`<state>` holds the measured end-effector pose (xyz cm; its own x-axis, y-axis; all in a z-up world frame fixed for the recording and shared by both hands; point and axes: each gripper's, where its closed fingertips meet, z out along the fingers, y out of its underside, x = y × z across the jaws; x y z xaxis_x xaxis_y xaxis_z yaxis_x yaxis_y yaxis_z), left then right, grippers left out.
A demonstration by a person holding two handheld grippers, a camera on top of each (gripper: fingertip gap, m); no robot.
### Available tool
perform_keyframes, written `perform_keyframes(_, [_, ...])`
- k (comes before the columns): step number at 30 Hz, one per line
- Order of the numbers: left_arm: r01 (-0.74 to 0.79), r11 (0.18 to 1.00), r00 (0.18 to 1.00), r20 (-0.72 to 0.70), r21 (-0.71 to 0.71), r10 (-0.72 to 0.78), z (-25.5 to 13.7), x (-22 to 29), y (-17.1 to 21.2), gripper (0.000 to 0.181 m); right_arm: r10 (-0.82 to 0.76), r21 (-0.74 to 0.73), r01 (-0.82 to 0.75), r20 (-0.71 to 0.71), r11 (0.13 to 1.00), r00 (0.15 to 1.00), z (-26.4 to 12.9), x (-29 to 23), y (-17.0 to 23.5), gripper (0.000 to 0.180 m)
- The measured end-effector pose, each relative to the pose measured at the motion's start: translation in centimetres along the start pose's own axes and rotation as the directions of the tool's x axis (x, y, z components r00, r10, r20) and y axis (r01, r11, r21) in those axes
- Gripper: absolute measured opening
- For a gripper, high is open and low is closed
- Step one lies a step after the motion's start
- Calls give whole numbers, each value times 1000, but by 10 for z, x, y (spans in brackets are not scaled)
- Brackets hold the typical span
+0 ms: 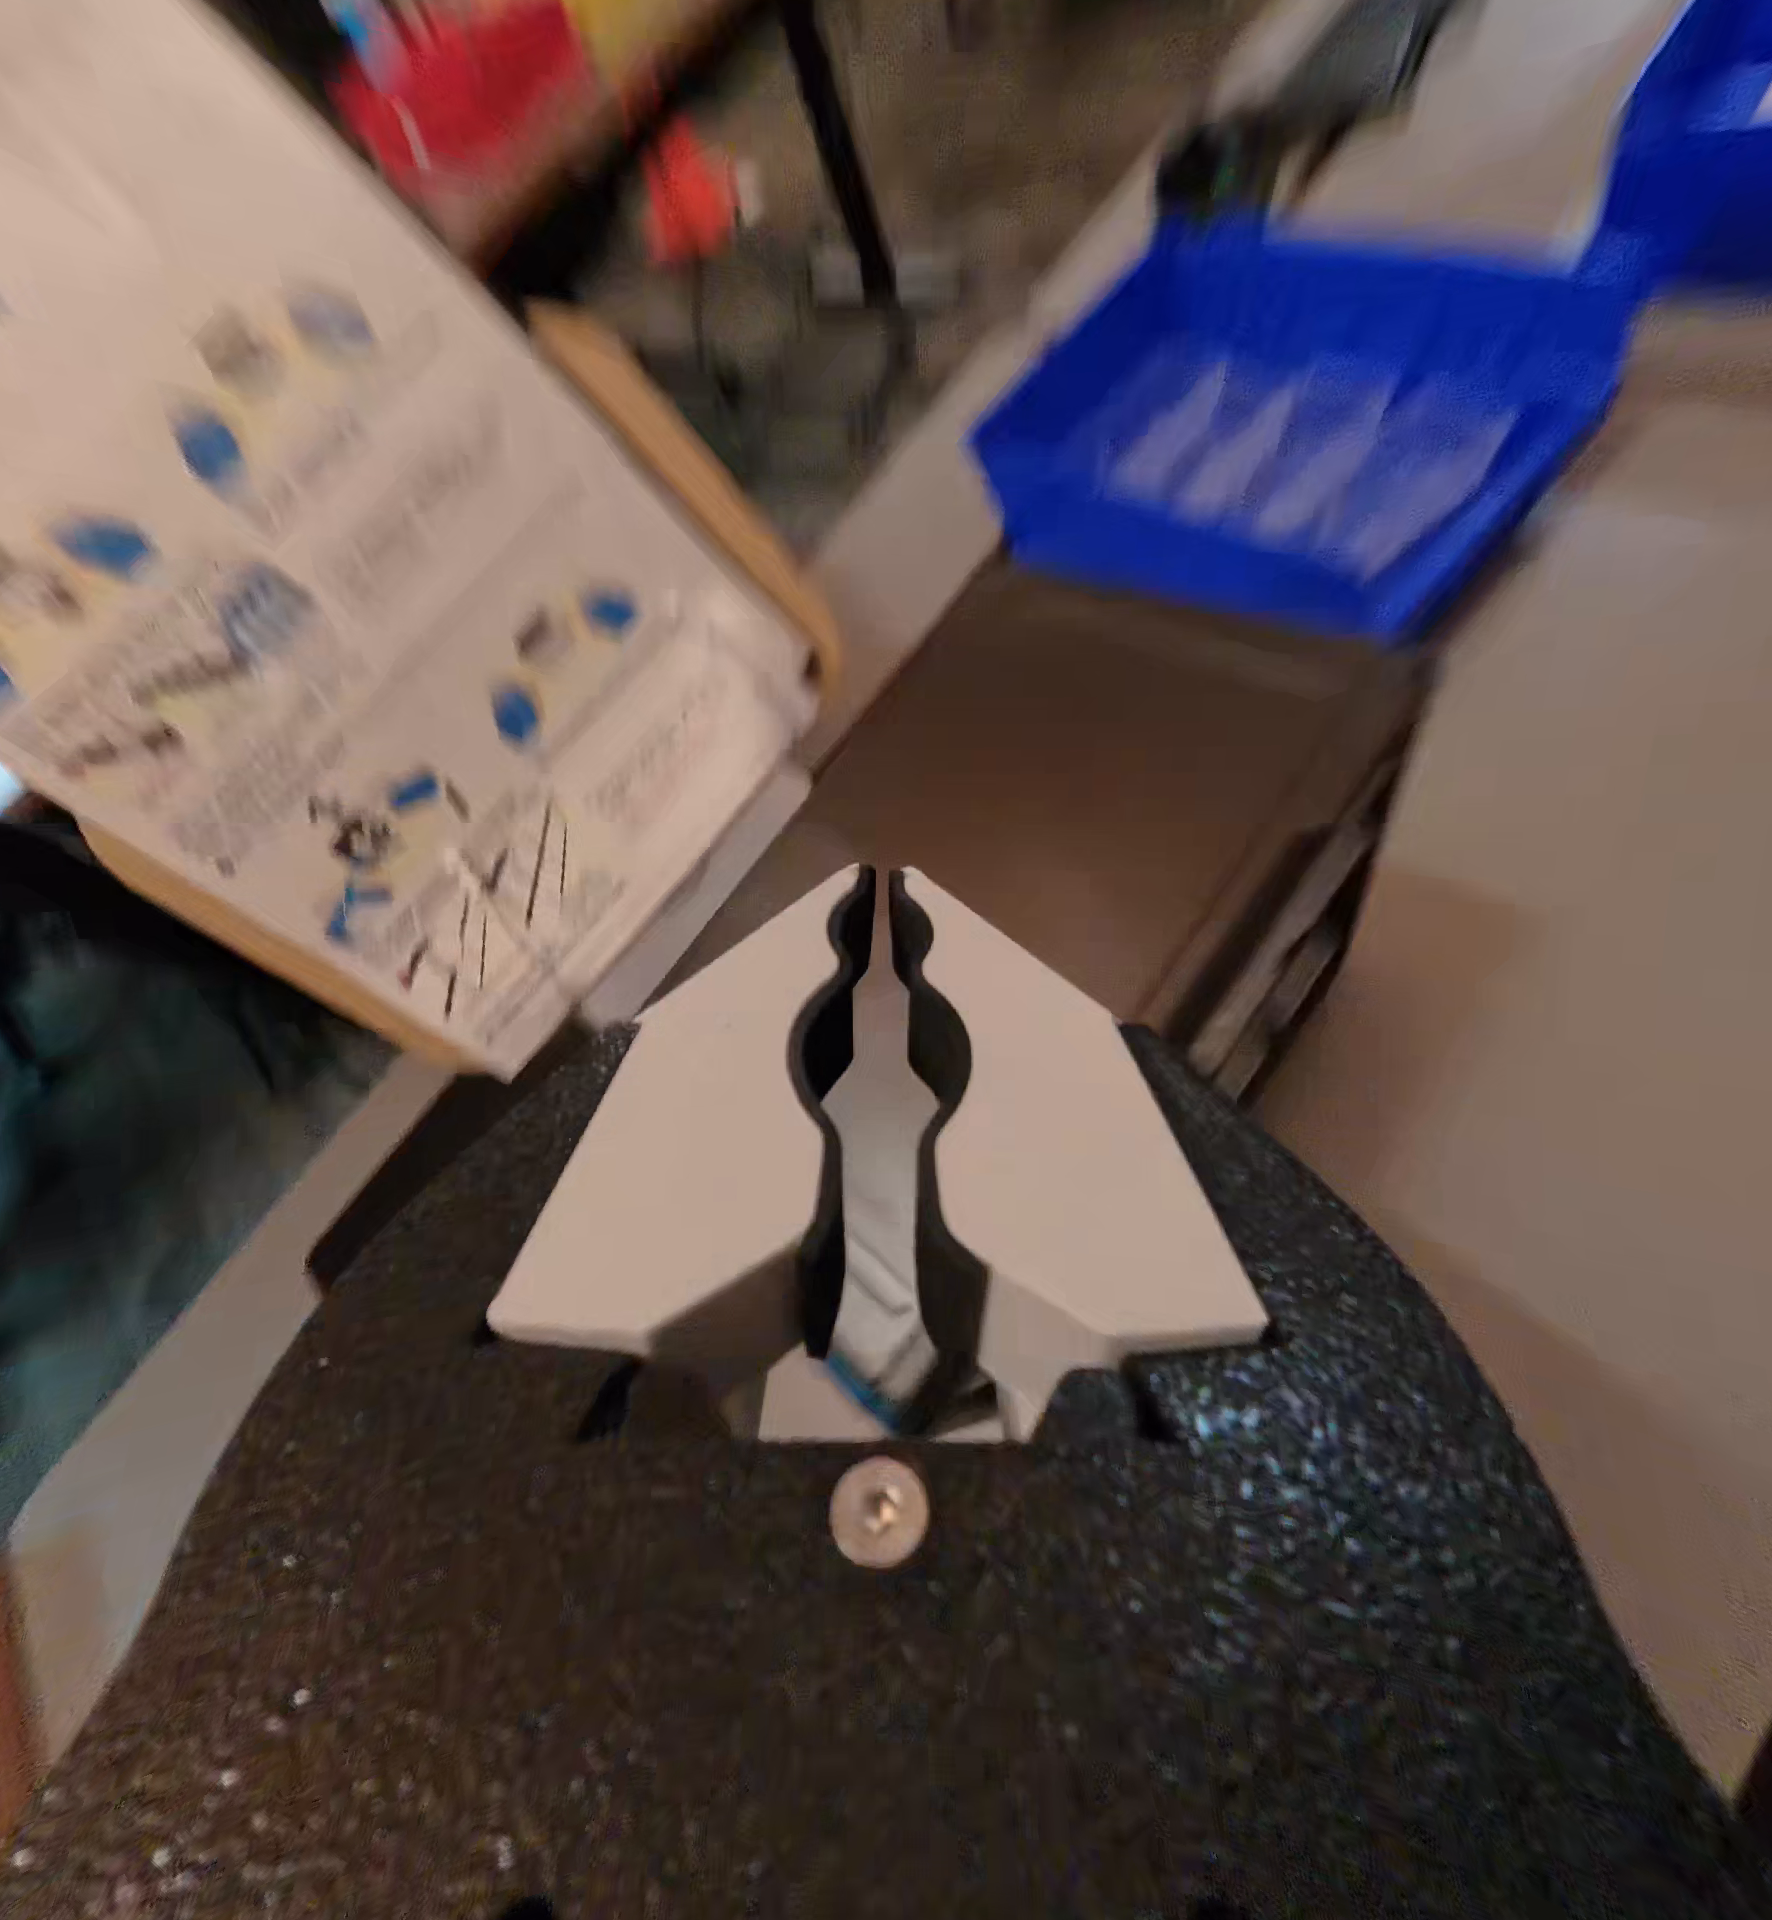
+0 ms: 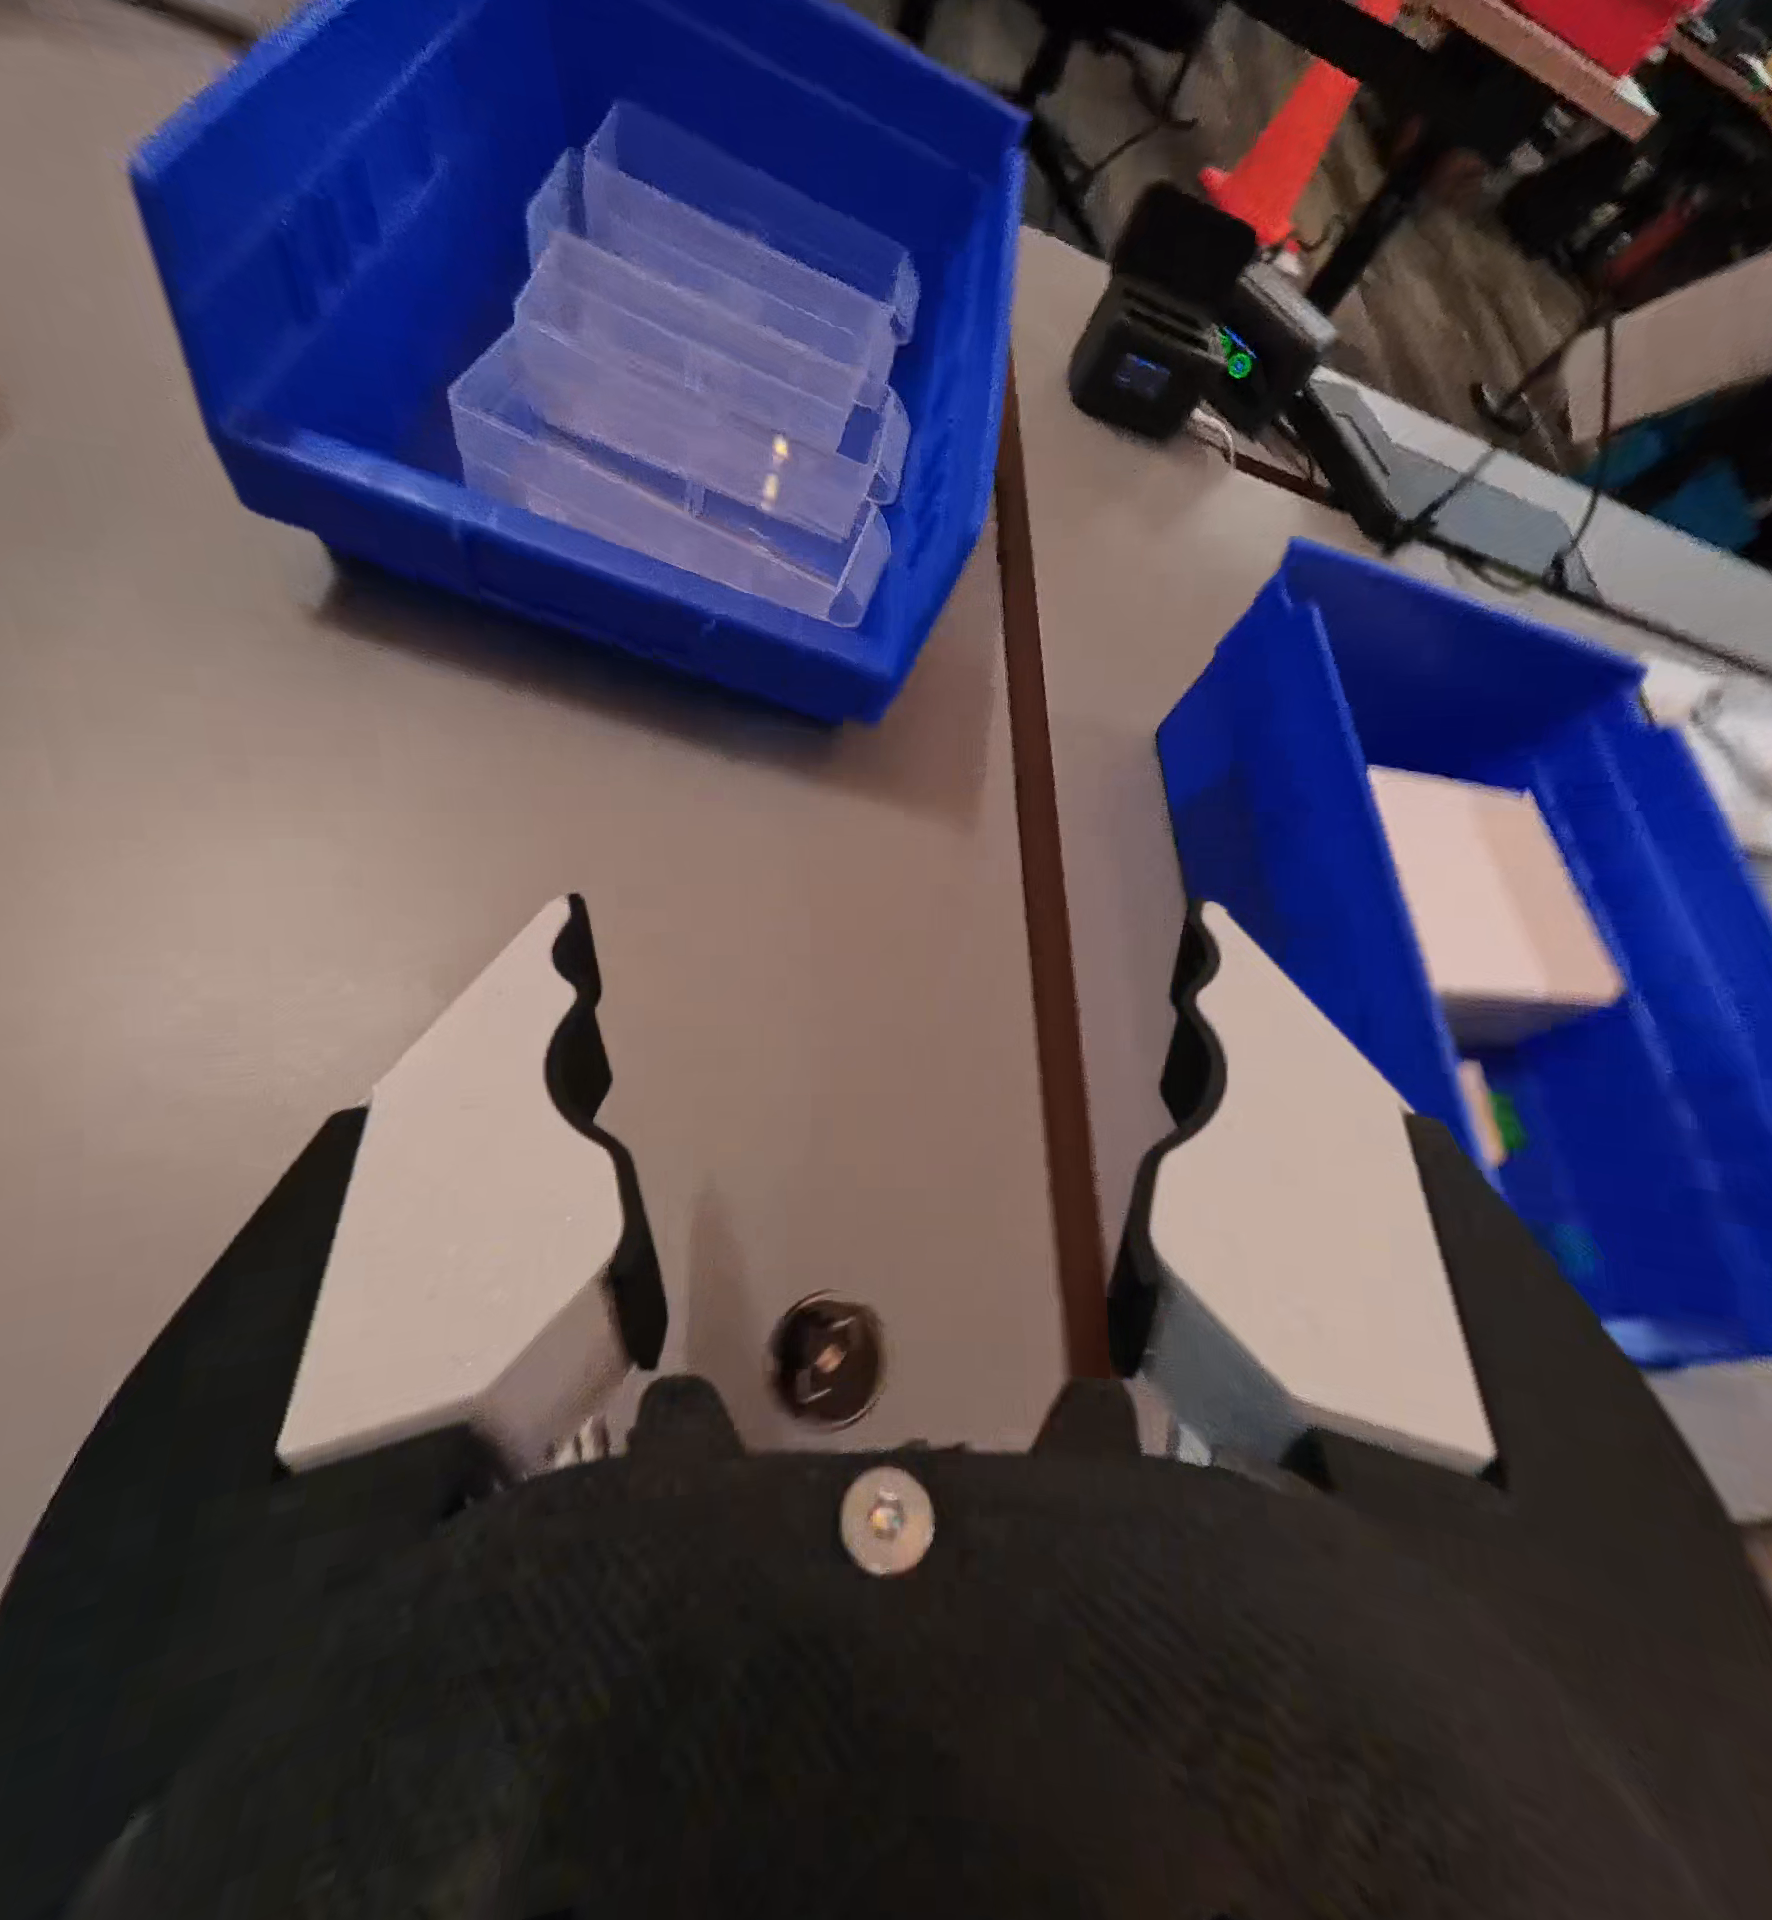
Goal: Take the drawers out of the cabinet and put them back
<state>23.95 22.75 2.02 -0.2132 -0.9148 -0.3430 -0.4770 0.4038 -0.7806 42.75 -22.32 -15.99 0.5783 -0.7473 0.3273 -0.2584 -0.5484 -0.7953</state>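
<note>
In the left wrist view my left gripper [image 1: 883, 875] is shut, and a thin grey edge shows between its fingers. It seems to be the near edge of the dark grey cabinet [image 1: 1100, 769], which stretches ahead to a blue bin [image 1: 1266, 312]. The view is blurred. In the right wrist view my right gripper [image 2: 884, 914] is open and empty above the grey table [image 2: 238, 883]. Ahead of it the blue bin [image 2: 269, 270] holds three clear plastic drawers [image 2: 695, 395] side by side.
A second blue bin [image 2: 1266, 831] with a pale box [image 2: 1484, 904] inside stands right of my right gripper. A black device [image 2: 1173, 322] with cables sits at the table's far edge. A white printed cardboard box [image 1: 290, 520] stands left of the cabinet.
</note>
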Motion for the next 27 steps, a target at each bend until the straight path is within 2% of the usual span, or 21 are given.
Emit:
perform_keyframes(2, [-22, 978, 1000, -3, 208, 23, -25, 46, -23, 0, 124, 68, -123, -2, 990, 992, -15, -4, 8, 109])
perform_keyframes(4, [-50, 966, 992, -100, 254, 78, -23, 113, -26, 0, 216, 102, -214, -10, 971, 976, -22, -4, 13, 109])
perform_keyframes(7, [-23, 968, 954, -285, 250, 96, 12, 214, -22, 3, 305, 145, -301, -11, 943, 952, -21, -3, 14, 110])
perform_keyframes(11, [53, 975, 967, -255, 218, 5, 99, 278, -20, 27, 360, 92, -361, 21, 928, 933, -18, -6, 19, 110])
perform_keyframes(14, [180, 959, 977, -155, 219, -148, 165, 286, -30, 59, 395, 148, -390, 0, 909, 919, -24, 2, 17, 109])
perform_keyframes(17, [262, 929, 961, 23, 260, -277, 221, 266, -41, 84, 393, 170, -383, -27, 908, 919, -31, 13, 17, 110])
perform_keyframes(20, [298, 909, 924, 152, 292, -351, 265, 240, -47, 82, 408, 196, -392, -47, 899, 912, -36, 24, 19, 110])
perform_keyframes(22, [325, 907, 906, 189, 267, -380, 291, 229, -44, 74, 432, 220, -416, -26, 882, 902, -38, 26, 17, 108])
perform_keyframes(24, [323, 915, 895, 236, 244, -379, 310, 217, -37, 63, 456, 232, -442, -7, 867, 890, -39, 28, 16, 108])
perform_keyframes(27, [271, 936, 896, 297, 224, -330, 328, 204, -29, 60, 477, 228, -464, 2, 856, 879, -37, 31, 19, 107])
